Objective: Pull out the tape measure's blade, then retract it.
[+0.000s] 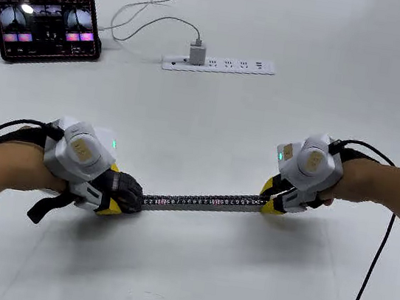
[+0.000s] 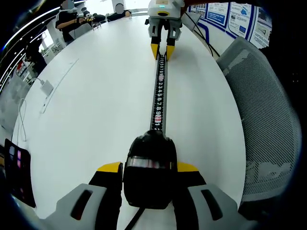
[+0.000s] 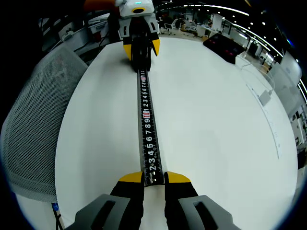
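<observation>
While the left gripper clamps the black case between its jaws, the right gripper has its jaws narrowed onto the end of the blade. The blade runs out straight between the two grippers, numbers up, low along the white worktop. At the far side lie a tablet and a power strip, well apart from the tape.
</observation>
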`<state>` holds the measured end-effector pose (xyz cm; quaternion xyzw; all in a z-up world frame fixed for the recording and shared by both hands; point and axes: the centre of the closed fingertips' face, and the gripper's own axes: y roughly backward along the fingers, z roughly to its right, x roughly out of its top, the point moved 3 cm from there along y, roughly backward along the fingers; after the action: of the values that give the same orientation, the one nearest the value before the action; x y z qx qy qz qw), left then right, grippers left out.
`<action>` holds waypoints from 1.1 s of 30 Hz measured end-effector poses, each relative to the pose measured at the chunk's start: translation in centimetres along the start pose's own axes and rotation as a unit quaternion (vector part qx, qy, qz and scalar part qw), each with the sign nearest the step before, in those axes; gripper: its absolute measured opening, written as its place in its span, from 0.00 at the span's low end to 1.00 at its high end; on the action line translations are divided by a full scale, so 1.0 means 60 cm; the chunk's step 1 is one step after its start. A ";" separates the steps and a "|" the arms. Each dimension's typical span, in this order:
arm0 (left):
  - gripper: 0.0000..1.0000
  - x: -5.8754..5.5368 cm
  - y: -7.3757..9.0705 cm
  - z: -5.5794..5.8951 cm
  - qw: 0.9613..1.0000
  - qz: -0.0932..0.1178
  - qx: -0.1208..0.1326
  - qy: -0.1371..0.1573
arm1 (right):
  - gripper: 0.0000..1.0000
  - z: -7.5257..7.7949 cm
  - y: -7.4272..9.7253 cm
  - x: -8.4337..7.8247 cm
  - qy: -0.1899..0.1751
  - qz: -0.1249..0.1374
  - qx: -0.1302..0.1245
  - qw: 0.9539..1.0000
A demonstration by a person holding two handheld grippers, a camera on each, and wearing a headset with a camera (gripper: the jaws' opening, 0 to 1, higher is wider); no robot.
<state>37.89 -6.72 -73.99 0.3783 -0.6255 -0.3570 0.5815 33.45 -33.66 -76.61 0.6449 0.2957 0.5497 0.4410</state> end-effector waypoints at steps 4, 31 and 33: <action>0.44 0.001 0.005 -0.001 1.000 0.005 -0.002 0.019 | 0.14 -0.001 -0.001 -0.001 -0.001 -0.004 0.001 1.000; 0.74 -0.007 0.024 0.002 0.997 0.009 -0.016 0.071 | 0.50 -0.009 0.013 -0.005 -0.048 -0.022 0.014 0.999; 0.78 -0.003 0.025 0.002 0.996 0.015 -0.018 0.083 | 0.53 -0.009 0.015 -0.006 -0.064 -0.019 0.014 0.998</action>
<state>37.67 -5.89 -72.77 0.3868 -0.5742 -0.3271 0.6432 32.76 -34.21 -75.96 0.6792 0.2868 0.4945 0.4604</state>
